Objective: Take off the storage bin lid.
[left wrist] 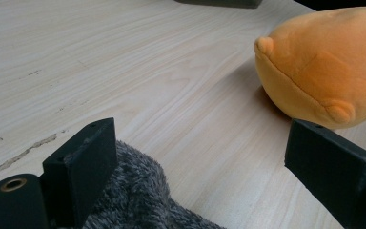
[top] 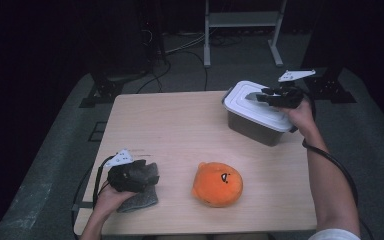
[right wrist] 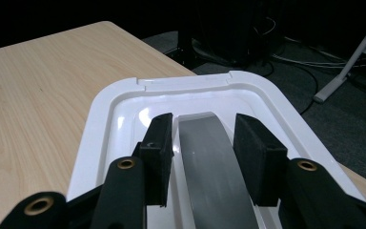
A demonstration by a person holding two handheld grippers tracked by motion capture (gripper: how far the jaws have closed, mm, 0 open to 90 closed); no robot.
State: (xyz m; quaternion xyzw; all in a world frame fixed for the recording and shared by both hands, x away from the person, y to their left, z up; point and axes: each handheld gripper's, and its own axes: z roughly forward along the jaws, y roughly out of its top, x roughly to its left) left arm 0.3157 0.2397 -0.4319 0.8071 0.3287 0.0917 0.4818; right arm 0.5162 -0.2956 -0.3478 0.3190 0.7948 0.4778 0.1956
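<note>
Right gripper (right wrist: 202, 157) sat over white lid (top: 252, 102) of storage box (top: 255, 127) at table's (top: 180, 125) far right, jaws narrowed astride grey handle (right wrist: 209, 162), pads not visibly pressing. Left gripper (left wrist: 198, 167) wide open above grey fleece cloth (left wrist: 133, 200), beside orange plush toy (top: 217, 184). Risk: shallow bite slipping off handle; box dragging up with lid.

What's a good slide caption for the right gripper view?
Right hand-held gripper straddling the grey handle of a white bin lid, jaws not yet clamped on it.
</note>
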